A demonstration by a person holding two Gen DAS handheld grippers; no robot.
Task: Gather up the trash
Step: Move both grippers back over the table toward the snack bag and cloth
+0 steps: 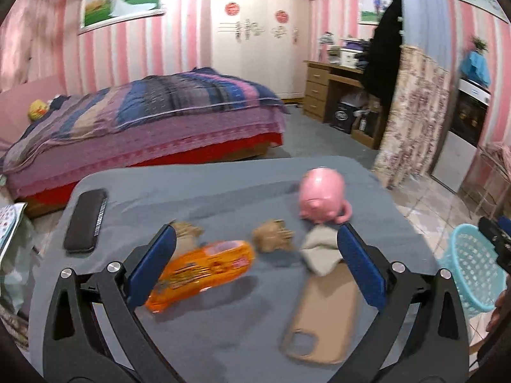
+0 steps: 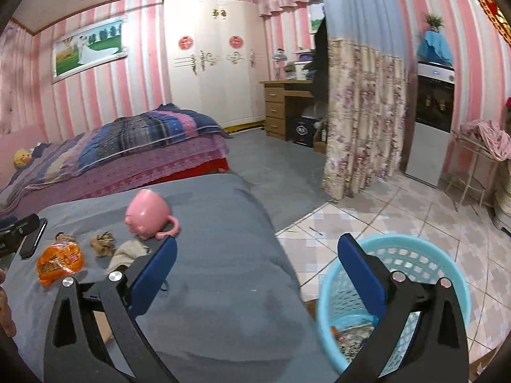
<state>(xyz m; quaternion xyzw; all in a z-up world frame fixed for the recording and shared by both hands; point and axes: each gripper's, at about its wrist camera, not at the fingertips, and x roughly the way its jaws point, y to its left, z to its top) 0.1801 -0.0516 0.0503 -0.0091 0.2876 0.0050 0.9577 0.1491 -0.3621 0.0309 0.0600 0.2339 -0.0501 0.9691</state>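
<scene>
Orange wrapper (image 1: 204, 271) beside crumpled paper (image 1: 271, 235)

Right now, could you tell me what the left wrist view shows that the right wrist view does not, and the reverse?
Only the left wrist view shows the tan phone case lying whole on the grey table, with the open left gripper above it. Only the right wrist view looks down into the blue basket, where some trash already lies, past the open right gripper. Both show the orange wrapper, the crumpled brown paper, the pink mug and the black phone.
</scene>
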